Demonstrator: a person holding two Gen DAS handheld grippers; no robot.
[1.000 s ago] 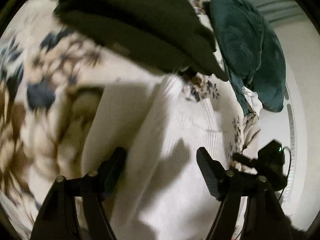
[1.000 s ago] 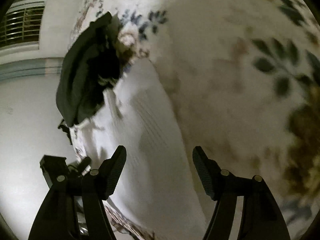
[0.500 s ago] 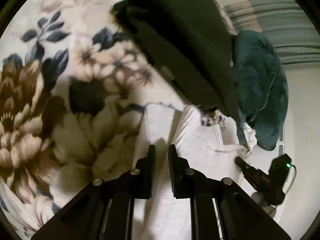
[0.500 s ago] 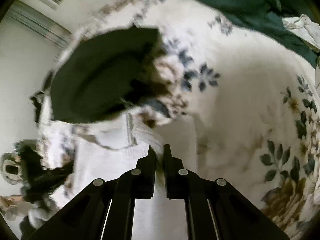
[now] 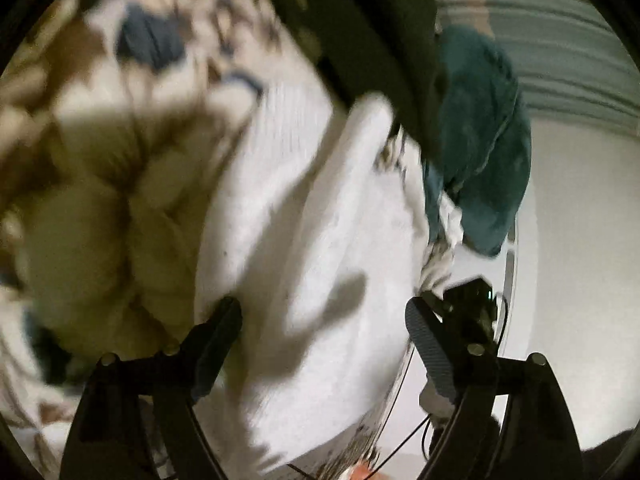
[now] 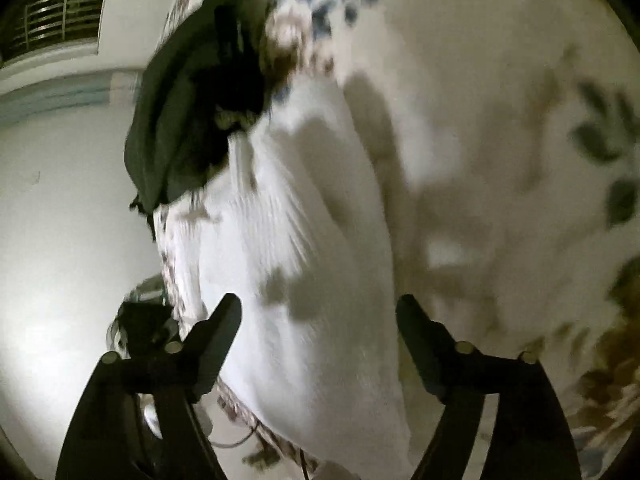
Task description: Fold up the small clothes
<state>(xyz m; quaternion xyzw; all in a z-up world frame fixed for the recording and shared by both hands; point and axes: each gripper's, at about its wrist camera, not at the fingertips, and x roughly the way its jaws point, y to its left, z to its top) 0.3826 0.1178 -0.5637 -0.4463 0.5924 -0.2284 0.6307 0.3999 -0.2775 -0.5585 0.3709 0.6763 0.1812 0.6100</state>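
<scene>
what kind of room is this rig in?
Most likely a bedroom: the white garment lies on a floral bedspread, with a dark green garment and a teal garment near its edge, and a louvred window high in a plain wall.

The white ribbed garment (image 5: 312,240) lies spread on the floral bedding (image 5: 100,200), apparently folded lengthwise, its far end touching a dark green garment (image 6: 180,100).
</scene>
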